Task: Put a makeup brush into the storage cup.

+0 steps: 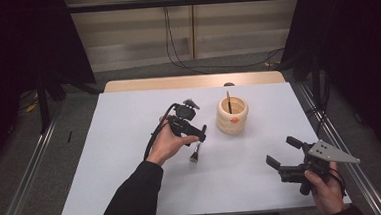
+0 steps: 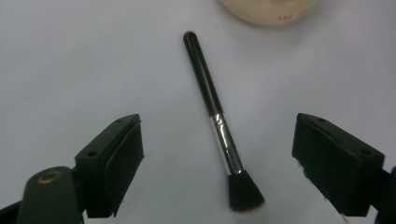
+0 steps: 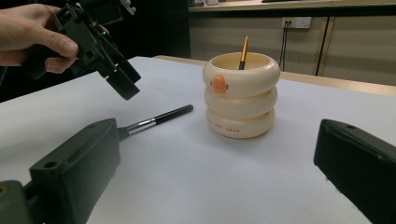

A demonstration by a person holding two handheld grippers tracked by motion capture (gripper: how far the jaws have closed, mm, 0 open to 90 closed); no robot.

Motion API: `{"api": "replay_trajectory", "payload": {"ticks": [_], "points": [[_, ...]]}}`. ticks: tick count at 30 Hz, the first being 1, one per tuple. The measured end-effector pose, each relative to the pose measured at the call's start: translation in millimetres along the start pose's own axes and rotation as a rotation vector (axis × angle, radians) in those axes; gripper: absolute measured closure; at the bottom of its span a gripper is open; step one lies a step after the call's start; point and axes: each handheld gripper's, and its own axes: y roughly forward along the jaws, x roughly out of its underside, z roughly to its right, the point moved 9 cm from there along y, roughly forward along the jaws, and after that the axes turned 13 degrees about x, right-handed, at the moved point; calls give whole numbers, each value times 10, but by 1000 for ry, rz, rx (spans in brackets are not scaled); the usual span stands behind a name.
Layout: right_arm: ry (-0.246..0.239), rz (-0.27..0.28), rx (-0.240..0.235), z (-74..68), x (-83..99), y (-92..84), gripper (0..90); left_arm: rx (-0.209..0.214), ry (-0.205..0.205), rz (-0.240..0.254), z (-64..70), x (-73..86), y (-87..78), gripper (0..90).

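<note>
Tabletop (image 1: 133, 181) plain white; brush (image 2: 217, 123) beside holder: glossy black handle, silver ferrule, black bristles pale-tipped; holder (image 3: 240, 95) cream, stacked rings, orange mark on front, orange-handled tool (image 3: 243, 52) inside; left claw (image 2: 217, 154) black
</note>
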Motion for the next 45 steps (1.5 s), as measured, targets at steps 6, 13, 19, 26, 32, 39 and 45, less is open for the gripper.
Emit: {"api": "replay_trajectory", "payload": {"ticks": [6,13,19,26,32,39,45], "points": [[-9,-4,-1,5,8,0,1,5,-27,-89,23,95,85,194],[-8,-1,2,4,6,0,1,2,-38,-98,22,121,160,300],[-12,-3,-2,7,9,-1,1,-18,-54,-91,19,154,238,424],[-6,-10,-9,-8,19,-1,1,-15,-60,-109,-6,197,295,518],[-6,-11,-9,-8,22,3,1,-26,-52,-109,-12,208,340,603],[-7,-13,-10,-8,23,3,1,-29,-48,-131,19,226,401,696],[-7,-13,-12,-9,24,0,1,-52,-36,-158,10,246,427,749]]}}
